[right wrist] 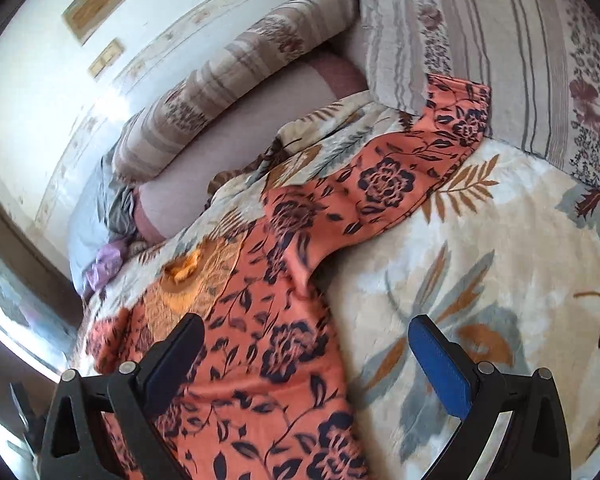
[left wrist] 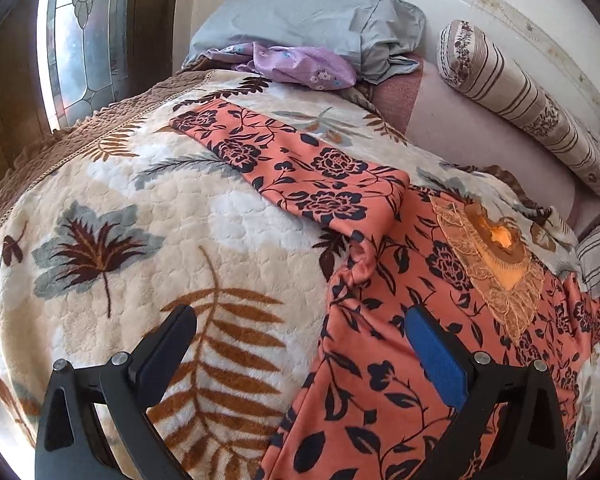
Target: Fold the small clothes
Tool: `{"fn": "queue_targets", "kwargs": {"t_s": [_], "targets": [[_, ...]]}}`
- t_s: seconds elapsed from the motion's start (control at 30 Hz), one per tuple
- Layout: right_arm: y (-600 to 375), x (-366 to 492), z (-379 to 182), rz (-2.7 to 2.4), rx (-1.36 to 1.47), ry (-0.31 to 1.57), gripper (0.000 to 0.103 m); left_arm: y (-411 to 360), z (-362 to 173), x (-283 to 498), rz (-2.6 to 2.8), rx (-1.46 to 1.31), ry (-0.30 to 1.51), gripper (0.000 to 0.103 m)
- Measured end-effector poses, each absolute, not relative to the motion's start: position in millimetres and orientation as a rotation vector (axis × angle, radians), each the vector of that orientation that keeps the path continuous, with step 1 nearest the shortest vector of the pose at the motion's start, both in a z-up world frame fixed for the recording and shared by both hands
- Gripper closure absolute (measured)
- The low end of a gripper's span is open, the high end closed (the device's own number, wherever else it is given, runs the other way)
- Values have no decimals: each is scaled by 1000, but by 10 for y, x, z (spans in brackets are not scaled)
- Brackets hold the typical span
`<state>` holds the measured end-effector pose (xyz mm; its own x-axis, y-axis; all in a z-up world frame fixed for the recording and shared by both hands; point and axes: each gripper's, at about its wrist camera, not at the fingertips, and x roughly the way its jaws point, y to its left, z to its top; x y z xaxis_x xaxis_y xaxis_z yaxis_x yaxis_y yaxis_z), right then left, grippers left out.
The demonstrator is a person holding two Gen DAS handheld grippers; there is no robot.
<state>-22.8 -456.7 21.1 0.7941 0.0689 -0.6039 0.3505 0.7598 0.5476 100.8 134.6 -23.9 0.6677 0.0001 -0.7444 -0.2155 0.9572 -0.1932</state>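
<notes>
An orange garment with dark blue flowers lies spread flat on a leaf-patterned blanket. It has a gold lace neckline and one sleeve stretched out to the far left. My left gripper is open and empty, above the garment's left edge near the underarm. In the right wrist view the same garment shows with its other sleeve stretched to the far right. My right gripper is open and empty, above the garment's right edge.
A grey pillow and a purple floral cloth lie at the head of the bed. A striped bolster lies along the wall. A striped floral cushion sits by the far sleeve. A stained-glass window is at left.
</notes>
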Motion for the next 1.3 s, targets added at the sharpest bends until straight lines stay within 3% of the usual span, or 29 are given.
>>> {"fn": "queue_targets", "kwargs": {"t_s": [0.13,0.3,0.53,0.63,0.77,0.97,1.13,1.3], "targets": [[-5497,216,-19,-321,780,682,5,1628,-417,1257,230,-335,844,0],[-6264,810,-184,-454,746,728,27,1929,-792,1365,371,-418,942,0],[-6662,1396,-424,-599,725,784,31,1918,-813,1397,396,-384,938,0],[-6674,1455,-464,-667,677,807,51,2010,-812,1379,381,-438,909,0],[-6633,1575,-251,-640,590,826,97,1912,-822,1455,399,-358,953,0],[-5816,1721,1032,-388,452,641,97,2035,-767,1402,366,-452,937,0],[-4490,1595,2130,-66,404,477,97,2224,-706,1269,302,-624,882,0],[-2901,1213,2207,196,422,446,94,2295,-679,1189,272,-695,862,0]]}}
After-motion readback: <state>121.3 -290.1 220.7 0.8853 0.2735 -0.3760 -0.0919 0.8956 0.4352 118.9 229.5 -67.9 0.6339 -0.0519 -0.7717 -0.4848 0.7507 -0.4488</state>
